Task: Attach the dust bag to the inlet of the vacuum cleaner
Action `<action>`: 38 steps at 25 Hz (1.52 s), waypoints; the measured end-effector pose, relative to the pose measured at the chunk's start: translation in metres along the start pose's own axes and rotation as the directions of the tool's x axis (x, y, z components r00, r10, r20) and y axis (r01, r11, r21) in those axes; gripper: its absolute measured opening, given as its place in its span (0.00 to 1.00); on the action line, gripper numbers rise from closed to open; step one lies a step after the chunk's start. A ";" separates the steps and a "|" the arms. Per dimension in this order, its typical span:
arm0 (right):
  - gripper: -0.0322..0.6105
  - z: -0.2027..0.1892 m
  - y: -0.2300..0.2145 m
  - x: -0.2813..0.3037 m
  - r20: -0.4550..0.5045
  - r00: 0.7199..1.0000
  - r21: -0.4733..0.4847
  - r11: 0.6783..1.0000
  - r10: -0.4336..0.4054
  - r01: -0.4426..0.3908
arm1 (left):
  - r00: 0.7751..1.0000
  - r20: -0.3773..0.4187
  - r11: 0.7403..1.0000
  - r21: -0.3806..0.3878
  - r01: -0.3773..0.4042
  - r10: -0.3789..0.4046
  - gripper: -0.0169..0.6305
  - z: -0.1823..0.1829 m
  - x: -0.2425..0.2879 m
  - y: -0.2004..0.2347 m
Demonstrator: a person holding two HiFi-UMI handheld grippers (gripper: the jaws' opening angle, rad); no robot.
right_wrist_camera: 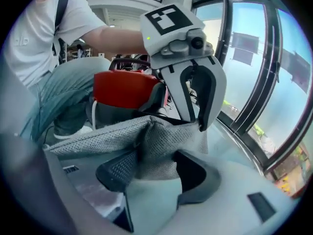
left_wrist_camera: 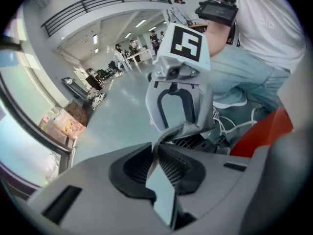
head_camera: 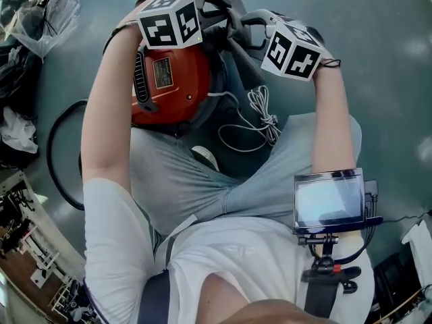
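Observation:
The grey mesh dust bag (head_camera: 233,56) hangs between my two grippers, above the red vacuum cleaner (head_camera: 169,86) that rests against the seated person's leg. In the left gripper view, my left gripper (left_wrist_camera: 164,173) is almost closed, pinching a thin edge of the bag (left_wrist_camera: 173,131). In the right gripper view, my right gripper (right_wrist_camera: 156,173) stands wider, and a thick bunch of the bag (right_wrist_camera: 156,141) fills the gap between its pads. The two grippers face each other closely across the cloth. The vacuum's inlet is hidden behind the bag.
A white power cord (head_camera: 260,117) lies coiled on the person's lap beside the vacuum. A black hose (head_camera: 57,154) loops on the floor at the left, near piled clutter (head_camera: 17,79). A small screen (head_camera: 329,200) is strapped to the right forearm. A glass wall (right_wrist_camera: 254,82) stands beyond.

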State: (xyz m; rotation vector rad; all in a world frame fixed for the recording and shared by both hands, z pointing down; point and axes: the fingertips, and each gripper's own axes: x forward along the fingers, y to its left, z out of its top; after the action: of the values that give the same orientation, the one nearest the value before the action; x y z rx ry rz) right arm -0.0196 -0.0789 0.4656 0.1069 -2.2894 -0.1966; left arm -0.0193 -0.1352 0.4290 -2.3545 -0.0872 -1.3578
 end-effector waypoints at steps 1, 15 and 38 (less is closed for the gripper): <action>0.39 -0.001 0.000 0.001 -0.022 1.000 -0.038 0.999 -0.013 0.012 | 1.000 0.022 0.999 -0.034 0.007 -0.006 0.07 0.001 0.000 0.000; 0.39 -0.032 -0.006 0.015 -0.190 0.965 -0.137 0.978 -0.183 0.159 | 0.999 0.044 0.995 -0.102 0.014 -0.010 0.08 -0.007 0.007 -0.001; 0.39 -0.025 -0.014 0.037 -0.286 0.889 -0.322 0.910 -0.358 0.262 | 0.713 0.434 0.758 -0.617 -0.211 0.551 0.09 0.028 -0.105 0.057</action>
State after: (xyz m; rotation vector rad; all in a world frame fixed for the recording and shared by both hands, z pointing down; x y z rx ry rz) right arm -0.0250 -0.1003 0.5070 0.3421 -1.8668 -0.6165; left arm -0.0366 -0.1602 0.3097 -2.9389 0.6774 -0.4006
